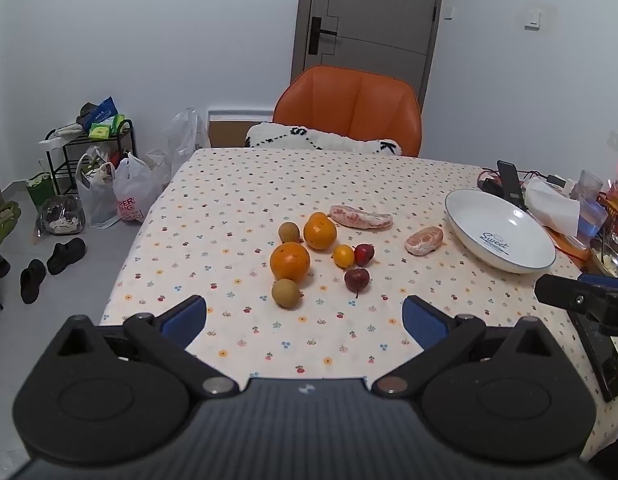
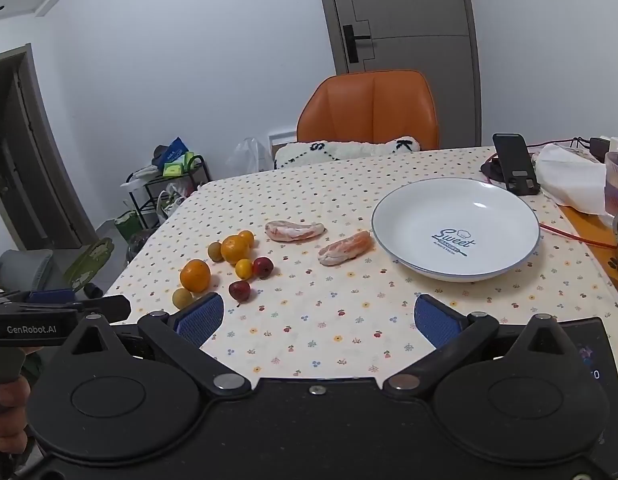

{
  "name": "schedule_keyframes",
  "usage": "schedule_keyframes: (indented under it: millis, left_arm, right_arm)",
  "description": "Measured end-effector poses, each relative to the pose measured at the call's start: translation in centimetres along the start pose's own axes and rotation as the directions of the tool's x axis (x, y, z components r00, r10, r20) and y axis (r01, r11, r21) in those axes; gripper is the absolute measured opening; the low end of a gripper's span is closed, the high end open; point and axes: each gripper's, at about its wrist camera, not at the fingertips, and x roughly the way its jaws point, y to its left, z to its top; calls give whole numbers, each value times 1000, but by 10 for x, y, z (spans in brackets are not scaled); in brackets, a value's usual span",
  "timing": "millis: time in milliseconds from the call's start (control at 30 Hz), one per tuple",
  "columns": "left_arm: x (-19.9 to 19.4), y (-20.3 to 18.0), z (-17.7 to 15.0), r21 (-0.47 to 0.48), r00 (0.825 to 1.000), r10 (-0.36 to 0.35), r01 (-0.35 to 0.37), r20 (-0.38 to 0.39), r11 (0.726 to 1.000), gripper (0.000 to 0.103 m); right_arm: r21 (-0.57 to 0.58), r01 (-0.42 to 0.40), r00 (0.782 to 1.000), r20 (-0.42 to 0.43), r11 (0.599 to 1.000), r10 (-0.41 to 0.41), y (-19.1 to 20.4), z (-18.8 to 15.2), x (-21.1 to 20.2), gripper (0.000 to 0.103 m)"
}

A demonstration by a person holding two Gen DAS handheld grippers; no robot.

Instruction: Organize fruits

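Fruit lies in a loose cluster on the patterned tablecloth: two oranges [image 1: 289, 261] [image 1: 319, 231], two brownish round fruits [image 1: 286, 293], a small yellow fruit [image 1: 343, 255] and two dark red fruits [image 1: 357, 278]. Two peeled pomelo segments [image 1: 361, 216] [image 1: 424, 241] lie toward the white "Sweet" plate [image 1: 481, 216], which holds nothing. My left gripper [image 1: 305, 318] hangs open above the near table edge, short of the cluster. My right gripper [image 2: 319, 320] is open too, nothing between its blue pads [image 2: 437, 326], facing the plate [image 2: 421, 216] and the nearer segment [image 2: 345, 249].
An orange chair [image 1: 349, 112] with a white cushion stands behind the table. A phone stand [image 2: 515, 166], tissues, cups and cables crowd the right edge. Bags, a rack [image 1: 93, 148] and shoes sit on the floor to the left.
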Motion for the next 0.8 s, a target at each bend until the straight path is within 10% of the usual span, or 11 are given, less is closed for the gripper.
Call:
schedule_keyframes:
  millis: [800]
  left_arm:
    - [-2, -1, 1, 9, 1000, 1, -1, 2, 1000, 103]
  right_arm:
    - [1, 8, 1000, -3, 1000, -8, 4, -3, -4, 103]
